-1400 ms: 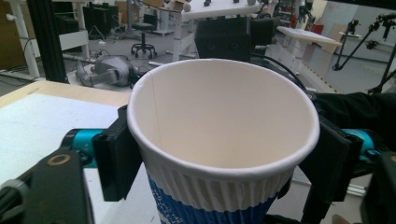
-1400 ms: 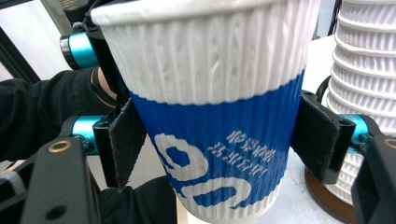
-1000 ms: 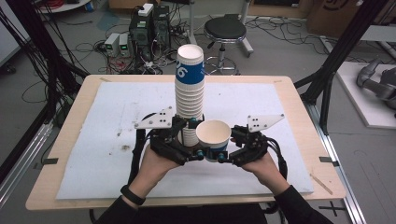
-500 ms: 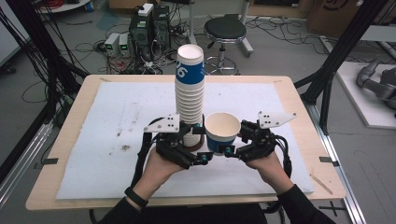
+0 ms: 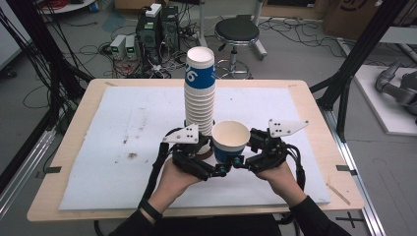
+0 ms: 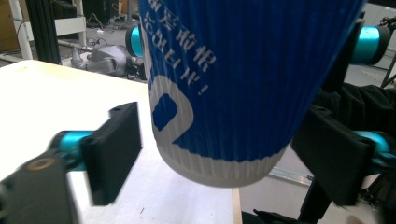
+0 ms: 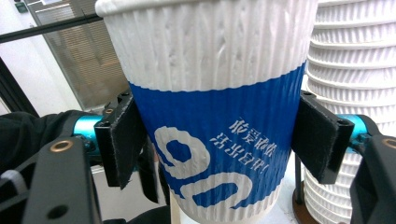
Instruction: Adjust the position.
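Two hand-held grippers meet at the near middle of a wooden table (image 5: 305, 98) covered by a white mat (image 5: 123, 123). Between them is a single blue and white paper cup (image 5: 230, 142), upright, its open mouth facing up, held above the mat.

The right gripper (image 5: 246, 160) comes in from the right, and in its own view its two black jaws press on opposite sides of the cup (image 7: 210, 107), on the blue band, so it is clamped on the cup.

The left gripper (image 5: 216, 169) sits just left of the cup. In its own view the cup's blue wall (image 6: 238, 79) hangs between its jaws; the left jaw stands apart from the cup with a clear gap, so its jaws are spread and not gripping.

Just behind the cup, touching the left gripper's far side, a tall stack of matching cups (image 5: 200, 93) stands upright on the mat.
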{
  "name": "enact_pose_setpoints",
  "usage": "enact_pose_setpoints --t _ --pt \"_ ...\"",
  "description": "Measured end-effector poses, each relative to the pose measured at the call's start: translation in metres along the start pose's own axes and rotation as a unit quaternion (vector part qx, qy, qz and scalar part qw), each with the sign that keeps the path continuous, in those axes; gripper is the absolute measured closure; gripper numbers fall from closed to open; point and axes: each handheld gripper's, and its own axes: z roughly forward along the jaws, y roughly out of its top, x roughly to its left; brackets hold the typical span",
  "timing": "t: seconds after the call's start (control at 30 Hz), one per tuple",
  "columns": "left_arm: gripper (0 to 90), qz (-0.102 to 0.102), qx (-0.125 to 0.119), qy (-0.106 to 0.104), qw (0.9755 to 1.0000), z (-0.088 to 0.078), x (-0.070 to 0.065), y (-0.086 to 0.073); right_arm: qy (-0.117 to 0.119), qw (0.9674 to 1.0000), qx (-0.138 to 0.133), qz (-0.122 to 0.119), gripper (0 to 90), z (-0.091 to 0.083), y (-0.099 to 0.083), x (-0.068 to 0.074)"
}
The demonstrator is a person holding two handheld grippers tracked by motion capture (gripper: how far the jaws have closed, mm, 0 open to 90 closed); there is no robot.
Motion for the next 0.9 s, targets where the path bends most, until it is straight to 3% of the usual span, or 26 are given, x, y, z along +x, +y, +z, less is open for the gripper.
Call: enact_pose_setpoints --t 0.1,0.33,0.43,0.73,0.9 --pt "28.8 0.007 -0.002 -0.002 1.0000 -0.0009 -0.0009 0.0000 0.000 1.0000 0.001 -0.003 24.9 0.0021 -0.0007 0.0004" --pt "29.5 0.010 0.005 0.002 0.9999 -0.0008 -0.0014 -0.0004 0.001 1.0000 0.007 -0.005 23.3 0.0027 -0.0011 0.0003" --pt "29.6 0.008 0.012 0.002 0.9999 -0.0004 -0.0007 -0.0007 -0.006 0.9999 0.010 -0.004 17.6 0.0034 -0.0003 0.0007" --pt "29.7 0.013 0.033 -0.004 0.9994 0.0051 -0.0012 -0.0029 0.000 1.0000 0.002 -0.005 17.6 0.0010 0.0043 0.0024" --pt "29.7 0.012 0.030 -0.008 0.9994 0.0055 -0.0012 -0.0035 -0.004 0.9999 0.001 -0.013 21.7 -0.0012 0.0051 0.0031"
